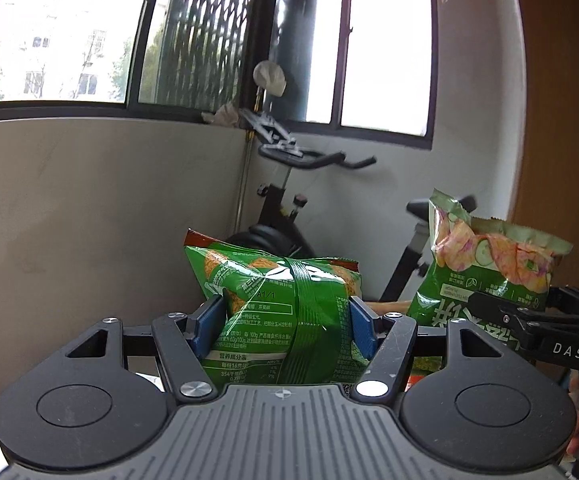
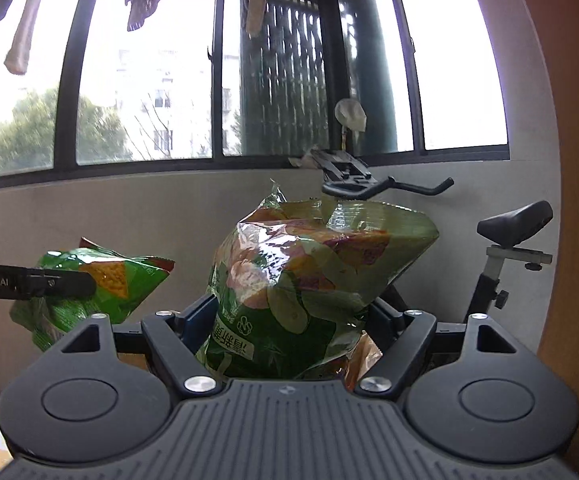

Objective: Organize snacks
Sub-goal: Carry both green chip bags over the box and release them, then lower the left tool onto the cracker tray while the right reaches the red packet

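Left wrist view: left gripper (image 1: 285, 326), blue pads pinching a crinkled bright green foil snack bag with triangular chips printed on it (image 1: 281, 312), held in the air before a grey wall. Right of it, right gripper (image 2: 289, 332) clamps a glossy green bag printed with cucumber slices and pale crisps (image 2: 309, 280), likewise raised. Behind both bags: black exercise bike (image 2: 501, 240) under dark-framed windows (image 2: 149, 80); far right, brown wooden panel (image 1: 565, 120)
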The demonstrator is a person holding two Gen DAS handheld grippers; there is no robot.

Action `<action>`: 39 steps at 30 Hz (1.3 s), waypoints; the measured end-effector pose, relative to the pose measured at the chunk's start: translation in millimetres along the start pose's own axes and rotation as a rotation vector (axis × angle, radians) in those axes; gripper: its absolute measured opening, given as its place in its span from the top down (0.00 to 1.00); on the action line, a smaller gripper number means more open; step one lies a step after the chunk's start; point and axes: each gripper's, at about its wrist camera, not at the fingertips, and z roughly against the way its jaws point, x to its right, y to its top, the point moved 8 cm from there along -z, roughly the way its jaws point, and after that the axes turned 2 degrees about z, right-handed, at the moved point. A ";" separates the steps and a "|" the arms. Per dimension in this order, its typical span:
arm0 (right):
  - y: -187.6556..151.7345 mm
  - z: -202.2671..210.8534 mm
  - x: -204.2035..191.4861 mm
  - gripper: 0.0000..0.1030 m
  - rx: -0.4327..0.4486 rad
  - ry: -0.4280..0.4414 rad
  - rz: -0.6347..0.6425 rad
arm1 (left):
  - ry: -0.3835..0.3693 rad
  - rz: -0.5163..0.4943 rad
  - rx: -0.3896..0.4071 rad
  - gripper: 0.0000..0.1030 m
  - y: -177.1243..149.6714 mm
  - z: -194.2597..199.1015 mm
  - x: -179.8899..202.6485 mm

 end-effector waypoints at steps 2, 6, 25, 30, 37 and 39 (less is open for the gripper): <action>-8.2 -20.1 -1.5 0.23 -0.039 0.009 -0.022 | 0.014 -0.001 -0.035 0.34 -3.1 -14.4 -2.8; -26.9 -49.0 -5.6 0.23 -0.117 0.026 -0.069 | 0.030 -0.003 -0.098 0.31 -11.4 -34.4 -9.2; -38.3 4.2 8.3 0.13 -0.107 0.093 -0.141 | -0.008 0.063 -0.130 0.22 -29.3 -0.4 -43.4; -48.5 45.5 8.4 0.13 -0.050 0.077 -0.107 | 0.006 0.061 -0.142 0.22 -57.6 37.6 -57.7; -84.9 86.1 -8.3 0.13 -0.022 0.084 -0.072 | 0.004 0.094 -0.254 0.22 -130.7 75.3 -71.1; -100.5 89.1 -13.1 0.13 -0.048 0.085 -0.064 | 0.010 0.109 -0.295 0.22 -153.8 78.8 -71.3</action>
